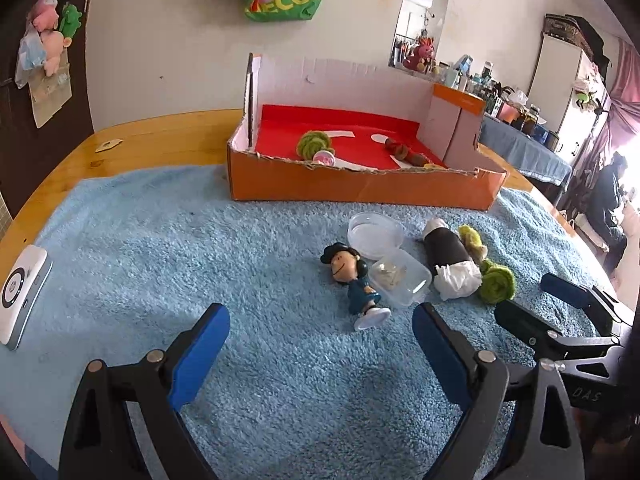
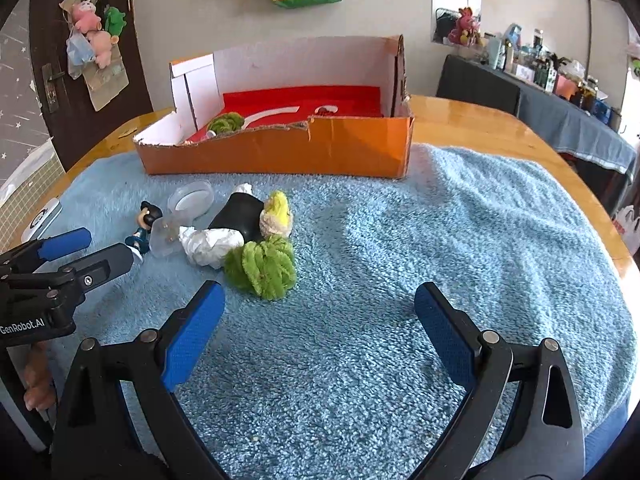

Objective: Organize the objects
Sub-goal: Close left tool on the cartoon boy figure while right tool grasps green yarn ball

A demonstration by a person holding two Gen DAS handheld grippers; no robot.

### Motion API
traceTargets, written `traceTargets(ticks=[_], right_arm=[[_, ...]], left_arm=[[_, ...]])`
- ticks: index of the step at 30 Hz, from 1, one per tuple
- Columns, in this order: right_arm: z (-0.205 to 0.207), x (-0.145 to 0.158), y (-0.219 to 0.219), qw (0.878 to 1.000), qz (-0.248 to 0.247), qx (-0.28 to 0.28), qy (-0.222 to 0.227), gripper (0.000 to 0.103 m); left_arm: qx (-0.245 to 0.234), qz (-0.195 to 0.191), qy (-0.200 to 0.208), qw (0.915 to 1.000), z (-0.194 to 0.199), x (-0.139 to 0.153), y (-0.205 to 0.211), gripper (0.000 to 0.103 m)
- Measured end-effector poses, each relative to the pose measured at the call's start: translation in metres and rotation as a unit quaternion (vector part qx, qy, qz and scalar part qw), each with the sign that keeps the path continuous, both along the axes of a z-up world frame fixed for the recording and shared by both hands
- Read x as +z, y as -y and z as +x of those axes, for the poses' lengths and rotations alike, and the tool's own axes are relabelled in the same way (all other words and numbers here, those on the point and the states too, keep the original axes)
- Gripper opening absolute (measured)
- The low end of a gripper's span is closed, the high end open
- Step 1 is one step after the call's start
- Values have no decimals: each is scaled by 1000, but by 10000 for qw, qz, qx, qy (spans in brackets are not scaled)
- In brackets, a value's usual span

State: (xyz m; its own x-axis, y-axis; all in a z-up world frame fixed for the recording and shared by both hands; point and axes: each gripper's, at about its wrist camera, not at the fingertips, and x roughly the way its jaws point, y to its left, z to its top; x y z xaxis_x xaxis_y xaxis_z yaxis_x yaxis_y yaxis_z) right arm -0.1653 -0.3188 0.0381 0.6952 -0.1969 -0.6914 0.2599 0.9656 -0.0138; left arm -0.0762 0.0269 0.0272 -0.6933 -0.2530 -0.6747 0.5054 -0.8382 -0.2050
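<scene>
Your worktop [image 2: 472, 120] carries a blue towel [image 2: 440, 220] that stops short of the far and right edges, leaving bare wood there. The right half of the towel is open room. The orange cardboard box [image 2: 280, 152] sits along the far edge. The loose things cluster left of centre: figurine [image 1: 354, 280], clear container [image 1: 400, 278] with its lid [image 1: 374, 232] beside it, black roll [image 1: 444, 246], green yarn ball [image 2: 262, 266], and yellow plush [image 2: 276, 216]. Your left gripper [image 1: 320, 344] is spread wide, holding nothing, just short of the figurine. Your right gripper [image 2: 320, 328] is also spread and empty, its left finger near the yarn ball.
</scene>
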Motion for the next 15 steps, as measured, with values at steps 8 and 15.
traceTargets(ticks=[8,15], right_arm=[[8,-2,1,9998,-34,149,-89,97],[16,-2,-3,9991,-184,341,-144,94]], left_arm=[[-198,66,176,9996,-15,-3,2,84],[-239,79,196,9995,-22,-2,5,77]])
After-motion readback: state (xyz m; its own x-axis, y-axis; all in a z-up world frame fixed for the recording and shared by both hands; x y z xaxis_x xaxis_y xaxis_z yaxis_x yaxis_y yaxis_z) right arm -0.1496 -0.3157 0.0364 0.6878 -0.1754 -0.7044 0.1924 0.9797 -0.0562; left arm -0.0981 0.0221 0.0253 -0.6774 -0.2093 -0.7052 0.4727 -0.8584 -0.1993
